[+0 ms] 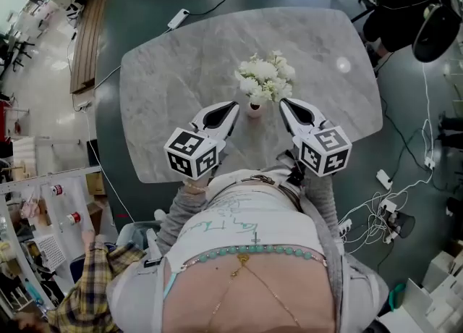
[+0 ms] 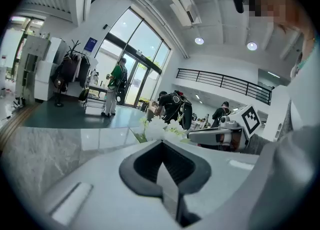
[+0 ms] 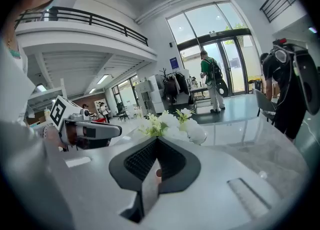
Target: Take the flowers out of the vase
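Note:
A bunch of white flowers [image 1: 265, 78] stands in a small pale pink vase [image 1: 254, 110] in the middle of the grey marble table [image 1: 173, 71]. My left gripper [image 1: 232, 109] sits just left of the vase, jaws shut and empty. My right gripper [image 1: 285, 105] sits just right of it, also shut and empty. In the left gripper view the flowers [image 2: 156, 128] rise just beyond the closed tips [image 2: 161, 144], with the right gripper [image 2: 220, 133] beside them. In the right gripper view the flowers [image 3: 172, 124] show above the closed tips [image 3: 156, 141], with the left gripper [image 3: 87, 130] to their left.
The table's near edge [image 1: 239, 172] lies right under my arms. A seated person [image 1: 401, 6] is at the far right corner. Cables and a power strip [image 1: 383, 212] lie on the floor at right. Shelves and clutter [image 1: 43, 208] stand at left.

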A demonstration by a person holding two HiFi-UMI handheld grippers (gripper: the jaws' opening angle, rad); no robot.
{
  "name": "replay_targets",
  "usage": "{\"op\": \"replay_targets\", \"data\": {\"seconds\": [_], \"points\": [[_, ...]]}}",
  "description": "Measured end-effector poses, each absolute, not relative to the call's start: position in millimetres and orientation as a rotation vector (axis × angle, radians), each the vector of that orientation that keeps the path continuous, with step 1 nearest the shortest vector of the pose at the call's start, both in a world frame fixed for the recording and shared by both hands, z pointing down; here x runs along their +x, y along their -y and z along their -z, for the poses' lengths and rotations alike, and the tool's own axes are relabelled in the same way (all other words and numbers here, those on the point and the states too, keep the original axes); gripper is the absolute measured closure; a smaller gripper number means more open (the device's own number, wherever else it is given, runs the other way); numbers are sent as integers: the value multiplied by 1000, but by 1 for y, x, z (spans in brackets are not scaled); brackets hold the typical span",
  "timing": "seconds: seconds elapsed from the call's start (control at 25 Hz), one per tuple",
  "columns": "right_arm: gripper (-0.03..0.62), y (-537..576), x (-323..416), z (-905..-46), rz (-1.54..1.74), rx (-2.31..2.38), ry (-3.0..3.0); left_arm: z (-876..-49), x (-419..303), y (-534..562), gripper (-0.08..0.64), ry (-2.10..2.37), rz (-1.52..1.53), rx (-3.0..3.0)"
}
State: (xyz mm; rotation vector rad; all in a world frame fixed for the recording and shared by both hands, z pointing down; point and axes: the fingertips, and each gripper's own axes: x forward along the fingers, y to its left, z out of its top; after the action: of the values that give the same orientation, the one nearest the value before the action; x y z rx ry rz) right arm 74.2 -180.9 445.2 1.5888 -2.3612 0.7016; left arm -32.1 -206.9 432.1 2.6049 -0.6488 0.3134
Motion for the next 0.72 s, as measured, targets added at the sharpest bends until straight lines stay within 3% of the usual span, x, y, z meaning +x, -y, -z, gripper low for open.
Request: {"op": "replay_targets", "data": {"seconds": [0.72], "points": [[566, 174, 92, -483, -725, 1626, 2282, -456, -39, 211, 560, 603, -328, 2562]]}}
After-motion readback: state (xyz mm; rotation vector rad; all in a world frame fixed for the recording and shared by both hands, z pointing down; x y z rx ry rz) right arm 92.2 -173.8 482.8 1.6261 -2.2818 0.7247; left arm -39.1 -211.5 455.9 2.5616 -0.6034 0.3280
